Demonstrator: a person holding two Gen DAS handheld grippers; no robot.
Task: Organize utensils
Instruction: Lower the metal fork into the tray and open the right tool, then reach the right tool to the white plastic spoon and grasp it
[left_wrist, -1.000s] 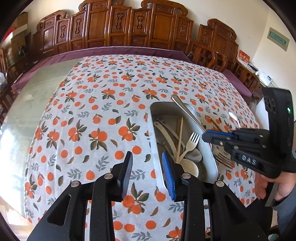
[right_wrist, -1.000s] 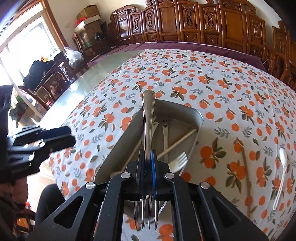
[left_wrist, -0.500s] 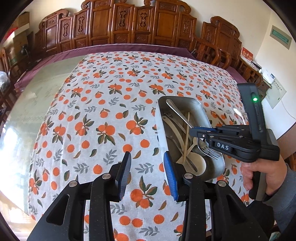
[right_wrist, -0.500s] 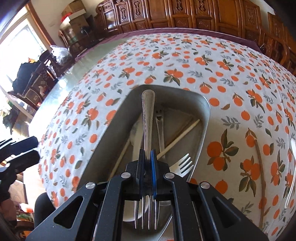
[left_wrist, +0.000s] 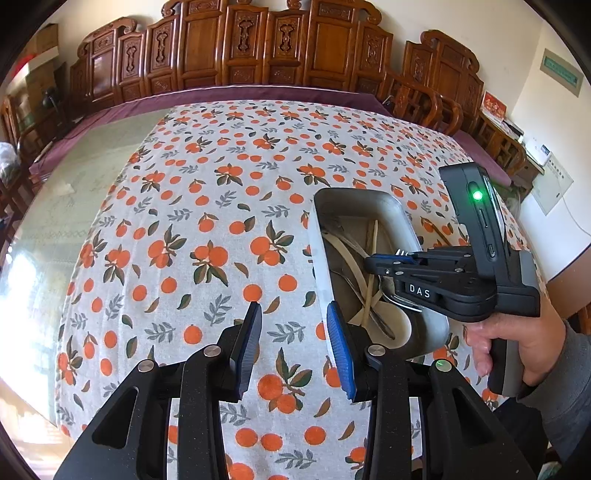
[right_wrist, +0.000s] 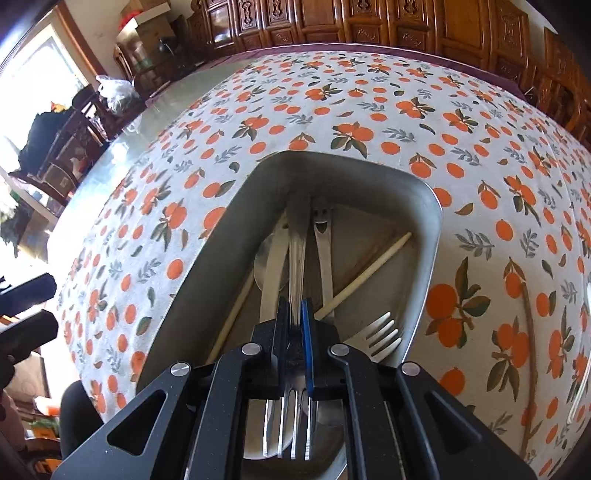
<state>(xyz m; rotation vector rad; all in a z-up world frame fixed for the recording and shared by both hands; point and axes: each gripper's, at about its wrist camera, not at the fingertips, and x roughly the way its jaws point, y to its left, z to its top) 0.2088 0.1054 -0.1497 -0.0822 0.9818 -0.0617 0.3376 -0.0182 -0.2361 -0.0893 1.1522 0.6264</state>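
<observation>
currently, a shiny steel fork (right_wrist: 297, 258) is clamped in the right hand-held gripper (right_wrist: 294, 314), lowered into the grey metal rectangular tray (right_wrist: 430, 236) on the orange-print counter (left_wrist: 207, 206); the left hand-held gripper (left_wrist: 293, 325) is held parted, empty.

Left gripper (left_wrist: 293, 345): matte black linkage arms with round silver pivot screws; one finger pad dark, the other blue, both finely ribbed. Right gripper (right_wrist: 293, 332): same construction, one black pad, one blue pad. Its body carries white "DAS" lettering, an upright black module with a lit green indicator, and a grey handle. The hand (left_wrist: 517, 343) emerges from a grey sleeve (left_wrist: 561, 391).
</observation>
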